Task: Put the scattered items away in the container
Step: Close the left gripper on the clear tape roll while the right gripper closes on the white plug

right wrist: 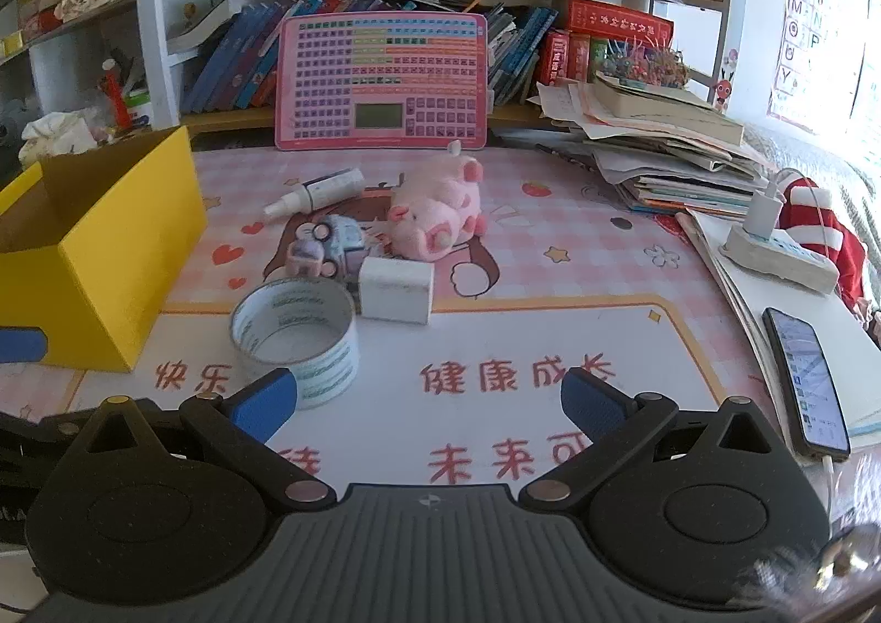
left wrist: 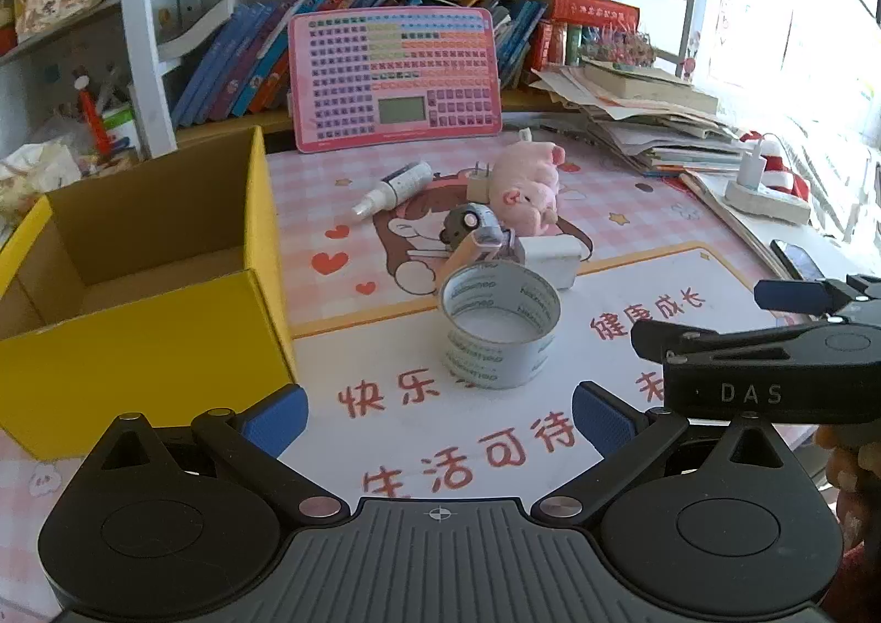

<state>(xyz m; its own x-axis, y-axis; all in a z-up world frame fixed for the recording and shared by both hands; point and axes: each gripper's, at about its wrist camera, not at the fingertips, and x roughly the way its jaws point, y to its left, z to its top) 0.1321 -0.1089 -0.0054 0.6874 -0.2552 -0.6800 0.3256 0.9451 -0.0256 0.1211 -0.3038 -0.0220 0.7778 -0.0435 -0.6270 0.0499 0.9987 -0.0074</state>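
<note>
1. The left gripper [left wrist: 439, 416] is hanging over the desk mat [left wrist: 633, 259] with its blue fingers [left wrist: 278, 416] spread wide, holding nothing.
2. The right gripper [right wrist: 428, 402] is doing the same, wide apart with nothing between its fingers [right wrist: 597, 402].
3. The yellow box [left wrist: 143, 347] is sitting on the left side of the mat with its top open.
4. The roll of tape [left wrist: 500, 328] is standing just ahead of the left gripper, to the right of the box.
5. Right behind the tape, a white charger block [right wrist: 395, 288] and a little toy car [right wrist: 330, 244] are lying close together.
6. The pink pig toy [right wrist: 435, 218] is lying on its side near the car.
7. The white spray bottle [right wrist: 316, 196] is lying flat, left of the pig.
8. A small white plug [left wrist: 478, 182] is peeking out beside the pig.
9. A pink keyboard board [right wrist: 381, 83] is leaning up at the back.
10. A phone [right wrist: 806, 383] is lying at the right.
</note>
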